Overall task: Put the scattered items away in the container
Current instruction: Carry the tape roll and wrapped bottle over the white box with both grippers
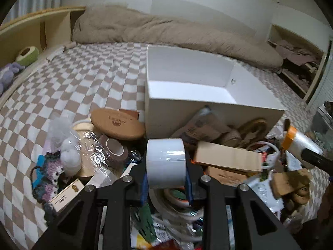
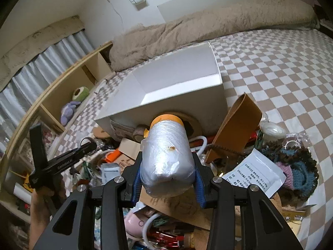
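Observation:
My left gripper [image 1: 165, 180] is shut on a white roll of tape [image 1: 165, 162], held upright above the pile of scattered items. Beyond it stands the open white box [image 1: 214, 107], its inside bare. My right gripper [image 2: 167, 184] is shut on a plastic-wrapped roll with an orange end [image 2: 167, 156], pointing toward the same white box [image 2: 166, 104]. That wrapped roll [image 1: 299, 143] also shows at the right edge of the left wrist view. In the right wrist view the left gripper's handle [image 2: 60, 164] shows at the left, held by a hand [image 2: 41, 200].
Clutter lies on the checkered bed in front of the box: a wooden oval lid [image 1: 117, 123], a brown tape roll [image 1: 114, 150], a cardboard box [image 1: 229, 156], crochet pieces [image 2: 295, 162], a white packet [image 2: 258, 173], a tan leather piece [image 2: 237, 129]. A beige blanket [image 1: 166, 29] lines the far wall.

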Tool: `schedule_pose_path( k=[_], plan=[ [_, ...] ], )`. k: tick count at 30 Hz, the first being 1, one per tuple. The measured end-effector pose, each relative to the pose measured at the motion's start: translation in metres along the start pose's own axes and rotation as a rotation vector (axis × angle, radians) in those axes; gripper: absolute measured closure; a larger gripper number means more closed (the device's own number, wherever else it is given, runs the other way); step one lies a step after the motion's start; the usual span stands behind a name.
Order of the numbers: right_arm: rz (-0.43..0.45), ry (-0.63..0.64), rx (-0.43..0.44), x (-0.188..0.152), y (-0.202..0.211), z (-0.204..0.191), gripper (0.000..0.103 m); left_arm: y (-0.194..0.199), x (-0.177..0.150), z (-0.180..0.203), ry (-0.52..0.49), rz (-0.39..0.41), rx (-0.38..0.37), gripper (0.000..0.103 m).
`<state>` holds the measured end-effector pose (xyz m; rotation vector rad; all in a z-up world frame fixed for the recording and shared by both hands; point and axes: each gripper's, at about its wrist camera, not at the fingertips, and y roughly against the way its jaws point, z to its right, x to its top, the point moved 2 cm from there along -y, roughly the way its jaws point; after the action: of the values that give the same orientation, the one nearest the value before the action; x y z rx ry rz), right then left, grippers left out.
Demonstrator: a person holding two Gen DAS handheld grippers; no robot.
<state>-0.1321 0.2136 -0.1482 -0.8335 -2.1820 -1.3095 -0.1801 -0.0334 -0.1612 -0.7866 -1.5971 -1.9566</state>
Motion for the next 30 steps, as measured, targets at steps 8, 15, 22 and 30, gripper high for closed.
schedule_pose_path(
  k=[8, 15, 22, 30],
  plan=[
    [0.051, -0.001, 0.04, 0.013, 0.02, -0.009, 0.06, 0.022, 0.015, 0.011, -0.007, 0.051, -0.02, 0.076],
    [0.111, 0.059, 0.032, 0.049, 0.026, -0.028, 0.06, 0.041, 0.041, 0.029, -0.028, 0.126, -0.033, 0.076],
    [0.166, 0.11, 0.014, 0.086, 0.02, -0.046, 0.06, 0.039, 0.067, 0.046, -0.065, 0.166, -0.04, 0.076],
    [0.178, 0.066, 0.0, 0.12, -0.011, -0.035, 0.06, 0.019, 0.095, 0.059, -0.061, 0.239, -0.085, 0.076]
  ],
)
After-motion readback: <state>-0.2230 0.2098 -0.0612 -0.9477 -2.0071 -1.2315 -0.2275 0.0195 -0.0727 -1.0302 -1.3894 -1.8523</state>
